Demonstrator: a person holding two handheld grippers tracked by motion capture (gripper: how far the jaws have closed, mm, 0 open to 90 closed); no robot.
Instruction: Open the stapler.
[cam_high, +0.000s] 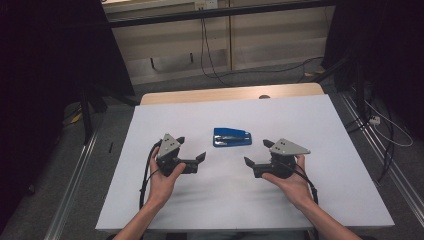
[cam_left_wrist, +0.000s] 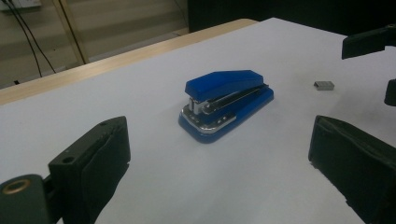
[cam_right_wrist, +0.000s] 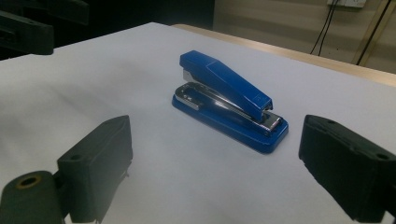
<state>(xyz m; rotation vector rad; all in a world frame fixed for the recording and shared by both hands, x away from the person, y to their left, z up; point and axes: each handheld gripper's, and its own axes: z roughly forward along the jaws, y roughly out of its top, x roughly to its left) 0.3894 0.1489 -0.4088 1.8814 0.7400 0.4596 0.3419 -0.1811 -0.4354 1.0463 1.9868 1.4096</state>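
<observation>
A blue stapler (cam_high: 232, 137) with a chrome magazine lies flat and closed on the white table top (cam_high: 310, 120), between and a little beyond both grippers. My left gripper (cam_high: 192, 149) is held just left of it, jaws wide apart and empty. My right gripper (cam_high: 257, 152) mirrors it just right of the stapler, also open with nothing held. In the left gripper view the stapler (cam_left_wrist: 226, 100) lies ahead of the spread jaws of the left gripper (cam_left_wrist: 222, 156). In the right gripper view the stapler (cam_right_wrist: 229, 100) lies ahead of the right gripper (cam_right_wrist: 215, 154).
A small grey strip of staples (cam_left_wrist: 323, 85) lies on the white surface to the right of the stapler in the left gripper view. The table's wooden far edge (cam_high: 230, 94) shows beyond the white top. Cables (cam_high: 210, 60) trail over the floor behind.
</observation>
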